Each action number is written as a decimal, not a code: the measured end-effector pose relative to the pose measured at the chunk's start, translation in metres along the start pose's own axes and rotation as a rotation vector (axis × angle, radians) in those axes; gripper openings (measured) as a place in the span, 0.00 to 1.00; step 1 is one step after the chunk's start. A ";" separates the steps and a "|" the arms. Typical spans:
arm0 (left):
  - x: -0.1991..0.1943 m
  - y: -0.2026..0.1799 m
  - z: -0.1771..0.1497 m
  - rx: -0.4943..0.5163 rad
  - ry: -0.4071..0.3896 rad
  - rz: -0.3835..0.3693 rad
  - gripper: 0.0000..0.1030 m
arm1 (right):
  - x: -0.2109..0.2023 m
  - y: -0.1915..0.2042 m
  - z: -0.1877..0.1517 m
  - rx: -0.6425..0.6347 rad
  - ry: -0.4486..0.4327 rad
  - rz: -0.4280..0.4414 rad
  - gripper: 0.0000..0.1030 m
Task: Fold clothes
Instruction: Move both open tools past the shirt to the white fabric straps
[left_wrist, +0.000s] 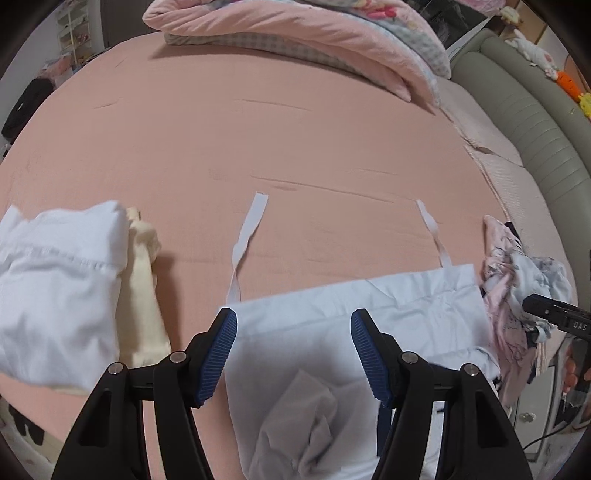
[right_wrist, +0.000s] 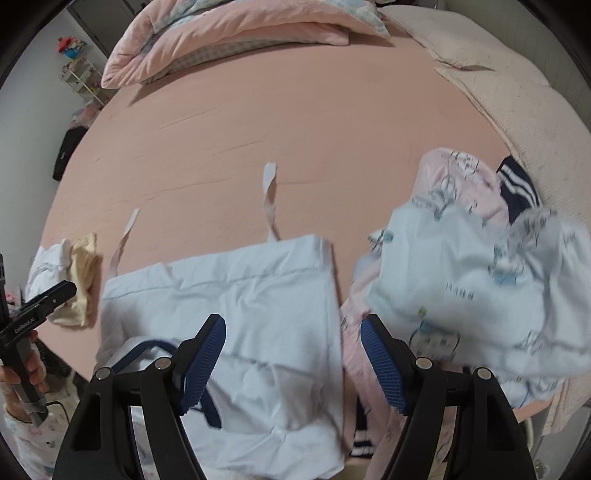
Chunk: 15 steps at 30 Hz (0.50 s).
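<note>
A pale blue garment (left_wrist: 332, 314) (right_wrist: 236, 295) with two white straps (left_wrist: 251, 225) (right_wrist: 269, 199) lies flat at the near edge of the pink bed (left_wrist: 258, 129). My left gripper (left_wrist: 293, 328) hovers open over its left part, nothing between the blue pads. My right gripper (right_wrist: 293, 339) stands open over the garment's right edge, beside a heap of printed pink and blue clothes (right_wrist: 480, 258) (left_wrist: 517, 288). The right gripper's black body (left_wrist: 557, 317) shows at the right of the left wrist view; the left one (right_wrist: 33, 314) shows in a hand at the left of the right wrist view.
A white folded garment (left_wrist: 55, 280) and a cream one (left_wrist: 142, 280) lie at the left. A rolled pink quilt (left_wrist: 295, 33) sits at the far side. A grey padded bed frame (left_wrist: 535, 122) and a beige cover (right_wrist: 517, 96) run along the right.
</note>
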<state>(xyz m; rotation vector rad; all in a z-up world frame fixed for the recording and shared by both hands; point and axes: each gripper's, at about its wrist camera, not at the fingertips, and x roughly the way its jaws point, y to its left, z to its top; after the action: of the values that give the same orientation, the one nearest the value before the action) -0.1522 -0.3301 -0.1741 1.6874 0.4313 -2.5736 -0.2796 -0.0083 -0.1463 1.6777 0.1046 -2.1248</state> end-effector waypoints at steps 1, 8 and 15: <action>0.004 0.000 0.004 0.003 0.006 0.007 0.60 | 0.003 0.000 0.004 0.000 0.002 -0.009 0.73; 0.039 0.003 0.024 0.002 0.042 0.090 0.60 | 0.029 0.004 0.032 -0.011 0.020 -0.069 0.73; 0.070 0.014 0.042 -0.032 0.072 0.166 0.60 | 0.068 0.018 0.062 -0.041 0.050 -0.078 0.73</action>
<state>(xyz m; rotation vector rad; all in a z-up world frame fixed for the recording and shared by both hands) -0.2159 -0.3456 -0.2248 1.7300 0.3180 -2.3843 -0.3410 -0.0632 -0.1906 1.7298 0.2310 -2.1220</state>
